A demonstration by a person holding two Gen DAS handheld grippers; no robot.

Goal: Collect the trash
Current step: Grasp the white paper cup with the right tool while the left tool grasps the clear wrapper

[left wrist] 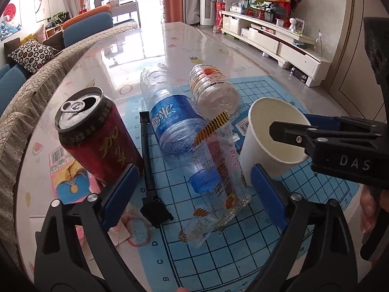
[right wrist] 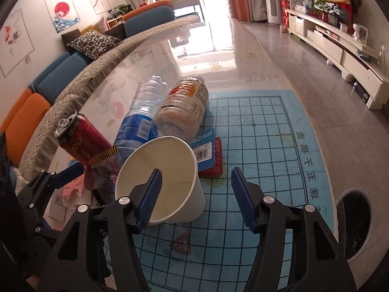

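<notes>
A white paper cup (right wrist: 175,170) stands on the blue grid mat (right wrist: 262,131). My right gripper (right wrist: 195,194) is open astride its near wall: the left pad is inside the cup, the right pad outside and clear of the wall. My left gripper (left wrist: 194,177) is open, with a crumpled clear wrapper (left wrist: 218,170) between its blue pads, apparently touching neither. Beyond lie a blue-label water bottle (left wrist: 170,114) and an orange-label bottle (left wrist: 214,90). A red can (left wrist: 97,136) stands just beyond the left pad.
A round bin with a black liner (right wrist: 355,221) sits low at the right, past the table's edge. A black stick-like tool (left wrist: 148,160) lies on the mat beside the can. Red and blue cards (right wrist: 214,160) lie behind the cup. A sofa runs along the left.
</notes>
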